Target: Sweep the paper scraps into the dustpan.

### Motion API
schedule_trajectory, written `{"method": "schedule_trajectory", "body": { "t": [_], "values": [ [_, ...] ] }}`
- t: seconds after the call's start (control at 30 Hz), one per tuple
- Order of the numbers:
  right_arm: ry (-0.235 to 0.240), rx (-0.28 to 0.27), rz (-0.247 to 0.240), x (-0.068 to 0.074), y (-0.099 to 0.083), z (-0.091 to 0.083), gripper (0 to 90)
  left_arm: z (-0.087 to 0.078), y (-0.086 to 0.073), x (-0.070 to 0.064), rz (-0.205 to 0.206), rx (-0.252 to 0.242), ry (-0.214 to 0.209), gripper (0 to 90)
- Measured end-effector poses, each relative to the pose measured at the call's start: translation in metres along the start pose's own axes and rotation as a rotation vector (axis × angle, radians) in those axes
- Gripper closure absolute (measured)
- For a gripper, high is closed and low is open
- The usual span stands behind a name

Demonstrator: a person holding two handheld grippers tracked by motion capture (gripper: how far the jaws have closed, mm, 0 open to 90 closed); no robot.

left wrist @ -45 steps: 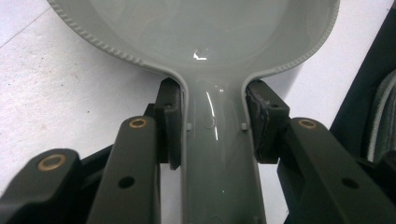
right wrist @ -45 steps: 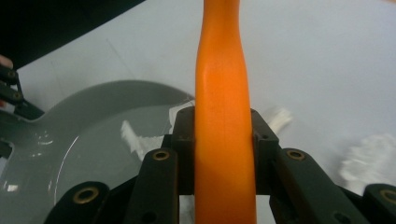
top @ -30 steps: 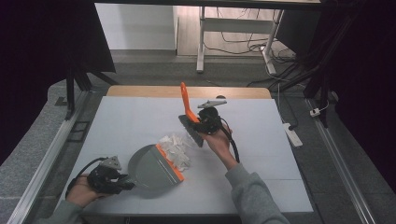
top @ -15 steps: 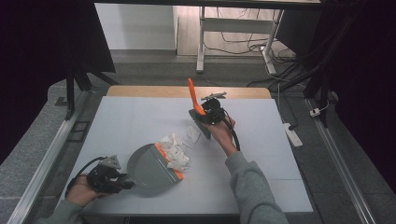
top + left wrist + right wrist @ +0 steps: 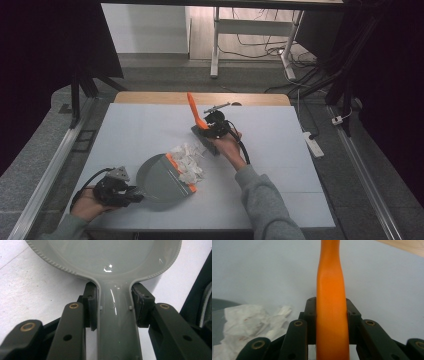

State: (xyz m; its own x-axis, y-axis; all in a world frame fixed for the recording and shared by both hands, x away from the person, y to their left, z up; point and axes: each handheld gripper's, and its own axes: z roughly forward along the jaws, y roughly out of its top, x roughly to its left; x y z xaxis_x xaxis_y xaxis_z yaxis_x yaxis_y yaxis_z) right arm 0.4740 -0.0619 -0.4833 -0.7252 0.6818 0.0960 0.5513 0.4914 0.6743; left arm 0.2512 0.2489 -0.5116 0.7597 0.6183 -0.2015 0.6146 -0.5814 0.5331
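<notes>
- Gripping the grey handle of the dustpan [image 5: 159, 181], the left tongs [image 5: 131, 194] sit at about 7 o'clock on the white surface [image 5: 280, 165], with the person's left hand [image 5: 90, 202] wrapped behind them.
- Seen in the left gripper view, both black jaws are clenched against the two sides of the dustpan [image 5: 117, 270] handle, with the pan's ribbed rim just ahead of them.
- The dustpan lies flat on the surface, its orange lip [image 5: 181, 172] facing toward 1 o'clock.
- A pile of crumpled white paper [image 5: 187, 161] lies across that lip, partly on the pan and partly on the surface.
- At about 1 o'clock from the paper, the right tongs [image 5: 202, 131] are clenched on the orange handle of the brush [image 5: 193, 111], which rises tilted toward 11 o'clock.
- The brush's dark head [image 5: 207, 142] rests low on the surface just beside the paper.
- In the right gripper view the orange brush [image 5: 332, 302] handle runs straight up between the jaws, which press on both its sides, and the crumpled white paper [image 5: 249, 320] shows at 8 o'clock.
- The person's right hand [image 5: 226, 145] holds the tongs from behind, grey sleeve [image 5: 265, 205] trailing toward 5 o'clock.
</notes>
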Motion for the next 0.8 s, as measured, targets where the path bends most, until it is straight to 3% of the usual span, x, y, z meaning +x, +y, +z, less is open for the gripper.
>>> {"method": "schedule_trajectory", "body": {
  "t": [0.8],
  "values": [
    [0.148,0.035,-0.133,0.067,-0.013,-0.001,70.1,0.001,0.001,0.0,-0.006,-0.003,0.001,61.2]
  ]
}}
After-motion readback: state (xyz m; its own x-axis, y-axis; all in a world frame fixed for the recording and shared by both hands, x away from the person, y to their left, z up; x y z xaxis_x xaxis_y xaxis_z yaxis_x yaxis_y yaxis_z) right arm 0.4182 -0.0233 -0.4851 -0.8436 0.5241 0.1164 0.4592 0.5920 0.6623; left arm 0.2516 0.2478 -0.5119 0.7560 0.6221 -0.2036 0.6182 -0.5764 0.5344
